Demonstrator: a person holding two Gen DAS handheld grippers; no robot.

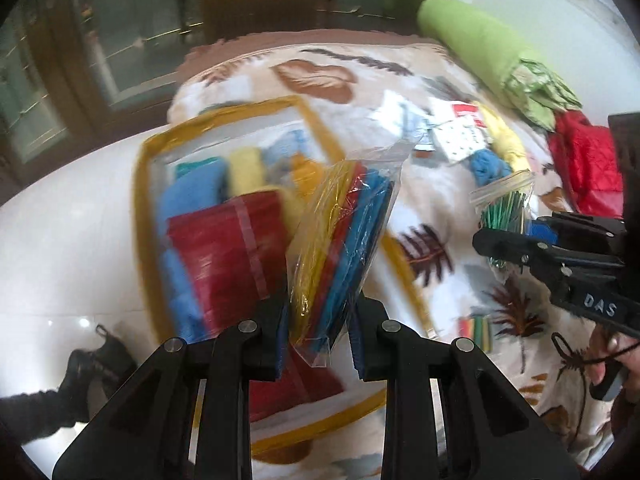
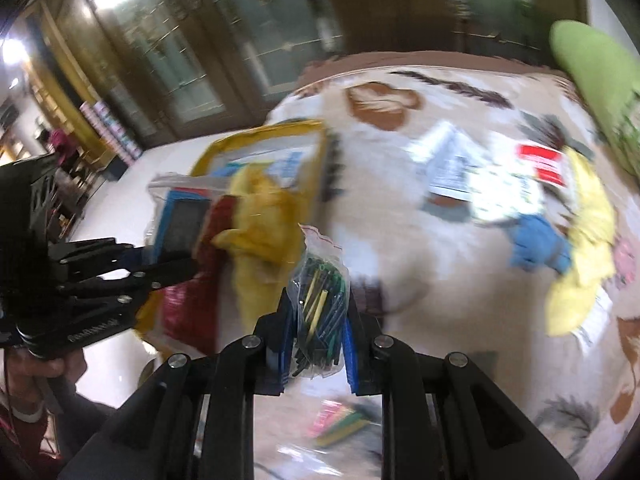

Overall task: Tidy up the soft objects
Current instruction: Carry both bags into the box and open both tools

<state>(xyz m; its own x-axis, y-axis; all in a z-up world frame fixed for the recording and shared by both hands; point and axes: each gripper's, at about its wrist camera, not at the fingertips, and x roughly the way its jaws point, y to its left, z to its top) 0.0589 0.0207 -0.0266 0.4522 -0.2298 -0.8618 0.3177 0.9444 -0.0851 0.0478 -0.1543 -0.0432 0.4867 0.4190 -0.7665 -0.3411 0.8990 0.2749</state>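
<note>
Over a bed spread with a leaf-patterned blanket (image 1: 460, 216), the left tool (image 1: 318, 332) is clenched on a clear bag of coloured sheets (image 1: 340, 240), yellow, red and blue layers showing through the plastic, with the bag standing up between the two fingers and leaning toward 1 o'clock in the left wrist view. Behind that bag, from about 9 to 11 o'clock, lies a clear storage case with a yellow border (image 1: 224, 208); folded soft pieces in blue, yellow and red sit inside it, though blur hides their exact edges. At 3 o'clock in the same view the right tool (image 1: 492, 246) is closed on a small zip bag of thin sticks (image 1: 504, 204), mostly green with some yellow, and this bag is held above the blanket, apart from the case. From the right wrist camera the sticks bag (image 2: 320, 304) sits pinched between the blue-padded fingers (image 2: 280, 344) at the lower centre, while the left tool (image 2: 172, 268) reaches in from 9 o'clock with its sheet bag (image 2: 224, 248) in front of the yellow-bordered case (image 2: 260, 140). Farther off, toward 2 o'clock, a loose heap of cloths and packets (image 1: 476, 136) lies on the blanket, including yellow and blue fabric, with a green rolled bolster (image 1: 476, 44) beyond it and a red quilted piece (image 1: 584, 164) at the right edge. A small pack of coloured strips (image 2: 340, 420) lies on the blanket just below the right tool.
</note>
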